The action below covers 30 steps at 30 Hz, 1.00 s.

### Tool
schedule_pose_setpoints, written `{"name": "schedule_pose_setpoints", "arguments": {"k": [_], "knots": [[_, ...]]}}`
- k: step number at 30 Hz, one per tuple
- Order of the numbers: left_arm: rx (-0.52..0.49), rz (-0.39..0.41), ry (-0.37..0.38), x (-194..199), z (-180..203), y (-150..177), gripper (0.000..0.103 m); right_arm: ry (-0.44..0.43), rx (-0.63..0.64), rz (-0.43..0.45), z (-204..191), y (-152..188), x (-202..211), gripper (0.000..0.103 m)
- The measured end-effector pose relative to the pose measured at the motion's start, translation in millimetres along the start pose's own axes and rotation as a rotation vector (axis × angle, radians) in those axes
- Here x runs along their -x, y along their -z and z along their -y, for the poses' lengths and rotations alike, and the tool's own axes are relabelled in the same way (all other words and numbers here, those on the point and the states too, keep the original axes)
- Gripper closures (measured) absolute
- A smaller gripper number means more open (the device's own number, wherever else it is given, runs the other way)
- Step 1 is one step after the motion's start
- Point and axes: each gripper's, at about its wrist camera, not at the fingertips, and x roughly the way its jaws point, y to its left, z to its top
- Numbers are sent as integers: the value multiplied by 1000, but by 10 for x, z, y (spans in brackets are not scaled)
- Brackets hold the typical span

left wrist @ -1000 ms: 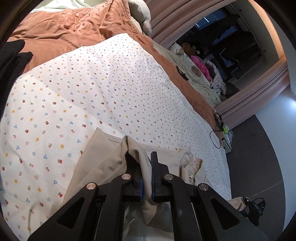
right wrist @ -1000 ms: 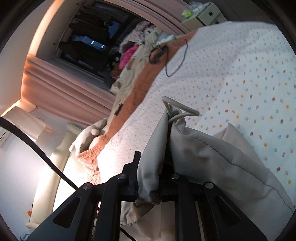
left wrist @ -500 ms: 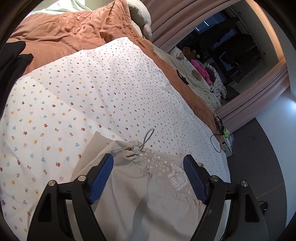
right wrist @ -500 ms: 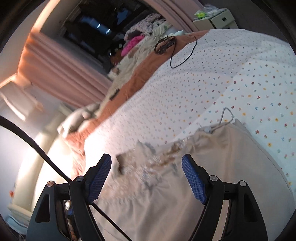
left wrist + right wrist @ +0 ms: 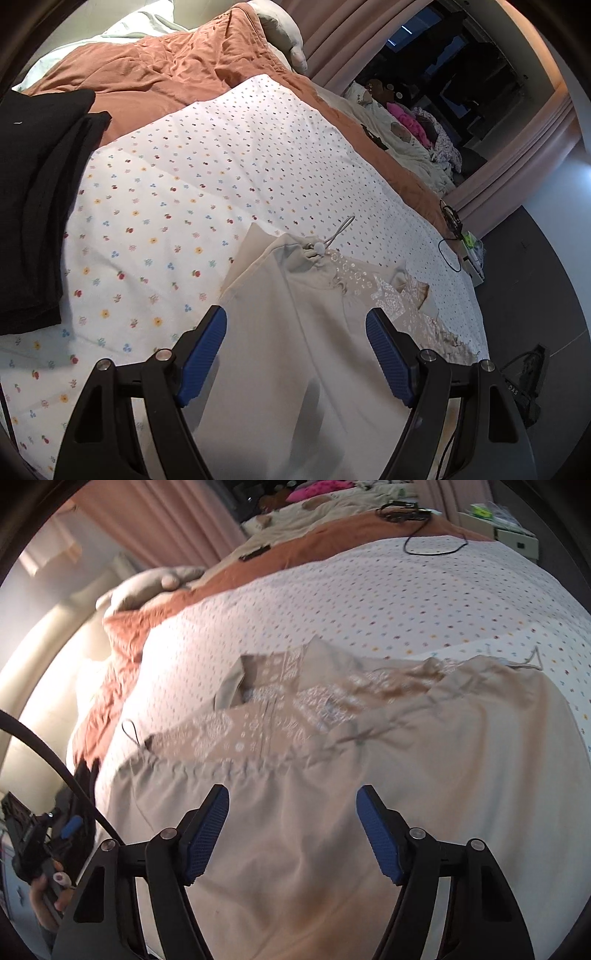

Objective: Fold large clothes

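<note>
Left tongs (image 5: 296,349) and right tongs (image 5: 291,827) both gape wide, empty.

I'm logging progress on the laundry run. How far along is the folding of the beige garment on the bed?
Early. Done: the beige garment lies spread on the floral sheet, lace yoke facing up. A black garment sits aside at the sheet's edge. In hand: nothing; the left tongs and right tongs are both open above the cloth. Left: every fold; wrinkles remain near the drawstring.
</note>
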Motion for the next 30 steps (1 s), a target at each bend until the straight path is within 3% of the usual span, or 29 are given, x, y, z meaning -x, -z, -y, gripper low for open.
{"name": "schedule_pose_setpoints", "arguments": {"k": [14, 15, 16, 17, 21, 30], "knots": [[22, -64, -93, 100, -551, 484, 25, 215, 153, -186, -432, -102, -1067, 35], [20, -69, -97, 100, -572, 508, 25, 240, 173, -196, -454, -114, -1164, 38], [19, -74, -104, 97, -590, 535, 27, 253, 186, -196, -471, -132, -1232, 48], [18, -80, -112, 94, -604, 558, 27, 274, 202, -187, -494, -152, -1285, 64], [8, -92, -125, 115, -638, 651, 27, 277, 251, -176, -562, -248, -1432, 102], [53, -114, -114, 259, -798, 826, 27, 245, 257, -100, -630, -465, -1419, 103]]}}
